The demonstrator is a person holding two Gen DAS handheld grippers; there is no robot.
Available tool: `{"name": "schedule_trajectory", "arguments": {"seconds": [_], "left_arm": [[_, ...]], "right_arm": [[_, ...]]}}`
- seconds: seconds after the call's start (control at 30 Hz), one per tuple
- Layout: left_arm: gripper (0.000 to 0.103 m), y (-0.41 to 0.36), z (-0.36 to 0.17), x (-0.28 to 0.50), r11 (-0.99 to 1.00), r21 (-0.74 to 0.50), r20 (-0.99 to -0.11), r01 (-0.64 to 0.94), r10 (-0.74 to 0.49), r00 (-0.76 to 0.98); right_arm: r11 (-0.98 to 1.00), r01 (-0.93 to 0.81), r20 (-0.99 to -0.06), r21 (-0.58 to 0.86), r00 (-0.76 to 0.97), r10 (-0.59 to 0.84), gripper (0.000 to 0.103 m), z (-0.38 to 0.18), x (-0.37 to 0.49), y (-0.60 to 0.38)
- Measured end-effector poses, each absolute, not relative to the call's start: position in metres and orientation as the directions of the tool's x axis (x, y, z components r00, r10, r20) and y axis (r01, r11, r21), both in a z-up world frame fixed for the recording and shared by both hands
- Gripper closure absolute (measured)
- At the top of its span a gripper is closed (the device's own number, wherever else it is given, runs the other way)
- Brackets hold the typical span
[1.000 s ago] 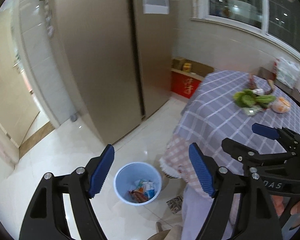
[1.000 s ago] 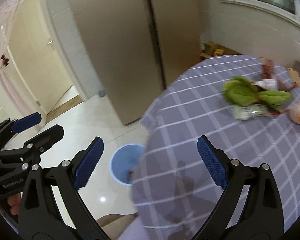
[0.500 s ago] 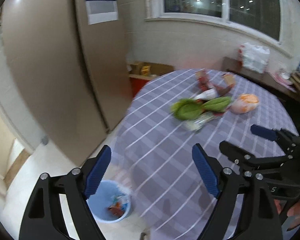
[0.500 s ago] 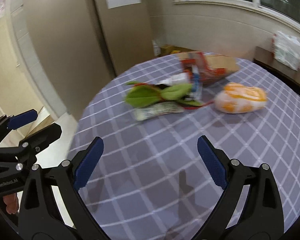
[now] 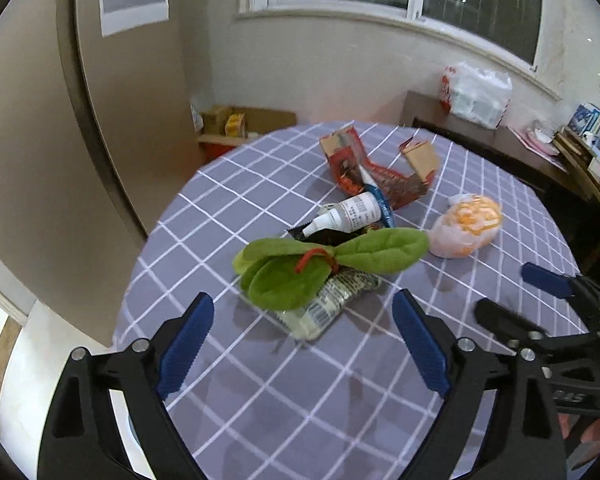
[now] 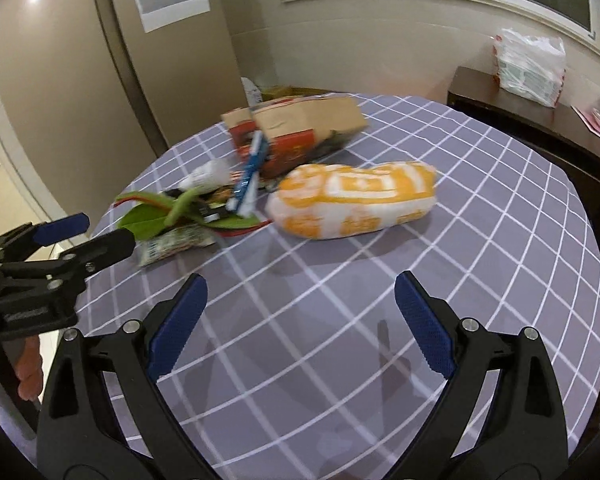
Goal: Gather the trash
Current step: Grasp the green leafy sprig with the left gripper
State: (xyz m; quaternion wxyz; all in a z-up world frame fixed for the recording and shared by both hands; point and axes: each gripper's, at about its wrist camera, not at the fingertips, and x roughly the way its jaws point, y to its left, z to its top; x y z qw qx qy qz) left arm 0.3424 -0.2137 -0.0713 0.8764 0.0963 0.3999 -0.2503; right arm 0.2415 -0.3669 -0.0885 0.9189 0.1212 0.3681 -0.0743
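On the worktop: I see the trash heaped mid-cloth on the checked worktop (image 5: 228, 384), well apart from both my claws.
Left claw (image 5: 300, 344): spread wide and empty, hovering just short of the green leaves (image 5: 300, 272).
Right claw (image 6: 300, 320): also spread wide, nothing between its pads, aimed at the orange-and-white bag (image 6: 352, 200).
Leaves: limp and light, I judge; they lie on a clear wrapper (image 5: 332, 304), so pinching the stems by the red band should lift the bunch.
Bag: looks soft and puffy, likely slippery film; I would nip a crumpled end, not the belly.
White bottle (image 5: 352, 212): rigid, round, may roll; grip across the body.
Torn carton (image 5: 372, 172): stiff card, light; take a flap edge.
Blue tube (image 6: 250, 178): thin, resting against the carton.
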Motion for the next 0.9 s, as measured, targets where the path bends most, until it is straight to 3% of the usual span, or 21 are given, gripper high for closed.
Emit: {"name": "schedule_trajectory", "arguments": {"seconds": [0.17, 0.3, 0.37, 0.47, 0.5, 0.63, 0.9], "left_arm": [[0.012, -0.229, -0.087, 0.367, 0.862, -0.053, -0.774, 0.504, -0.354, 0.525], [0.013, -0.228, -0.097, 0.387, 0.84, -0.178, -0.766, 0.513, -0.446, 0.464], [0.032, -0.226, -0.1, 0.389, 0.84, -0.186, -0.762, 0.509, -0.451, 0.465], [0.069, -0.222, -0.1, 0.383, 0.826, -0.154, -0.762, 0.541, -0.448, 0.468], [0.087, -0.221, -0.1, 0.383, 0.825, -0.162, -0.762, 0.541, -0.454, 0.463], [0.092, -0.201, -0.093, 0.372, 0.839, -0.16, -0.739, 0.521, -0.451, 0.5], [0.093, -0.144, -0.071, 0.349, 0.875, -0.125, -0.684, 0.468, -0.418, 0.598]], "right_arm": [[0.962, 0.23, -0.701, 0.148, 0.711, -0.062, 0.01, -0.085, 0.246, -0.38], [0.964, 0.227, -0.705, 0.137, 0.706, -0.066, 0.01, -0.082, 0.25, -0.385], [0.966, 0.223, -0.708, 0.128, 0.703, -0.068, 0.01, -0.082, 0.252, -0.384], [0.969, 0.217, -0.716, 0.121, 0.695, -0.067, 0.01, -0.083, 0.256, -0.379], [0.97, 0.21, -0.718, 0.122, 0.693, -0.06, 0.01, -0.083, 0.258, -0.376], [0.976, 0.188, -0.719, 0.108, 0.693, -0.054, 0.01, -0.081, 0.26, -0.359], [0.991, 0.119, -0.727, 0.066, 0.686, -0.034, 0.01, -0.077, 0.266, -0.32]]}}
